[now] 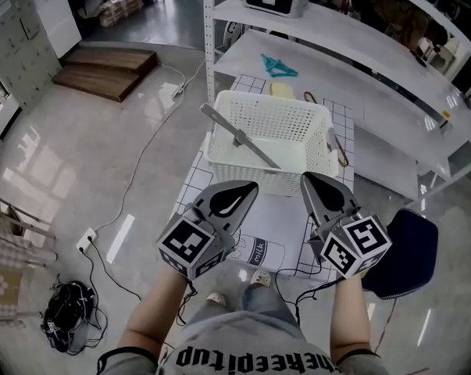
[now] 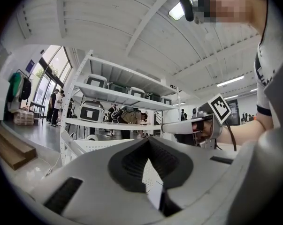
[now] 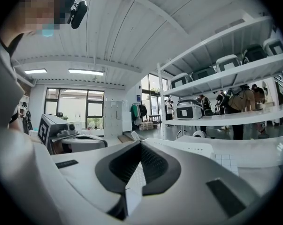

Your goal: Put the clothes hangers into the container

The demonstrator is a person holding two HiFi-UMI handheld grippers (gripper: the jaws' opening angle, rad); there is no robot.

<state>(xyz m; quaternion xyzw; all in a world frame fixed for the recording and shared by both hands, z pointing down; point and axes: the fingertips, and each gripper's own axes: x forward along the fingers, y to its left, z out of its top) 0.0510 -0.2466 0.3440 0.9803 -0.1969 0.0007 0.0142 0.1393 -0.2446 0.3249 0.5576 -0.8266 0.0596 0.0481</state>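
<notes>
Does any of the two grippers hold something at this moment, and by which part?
Nothing is held. The left gripper and the right gripper both have their jaws together and empty, near the white basket.

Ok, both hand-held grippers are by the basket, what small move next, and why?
Probably open the right hand-held gripper and reach for the brown hanger lying outside the basket, by its right wall. Both are shut and empty, one grey hanger already rests across the basket, and this one is nearest.
</notes>
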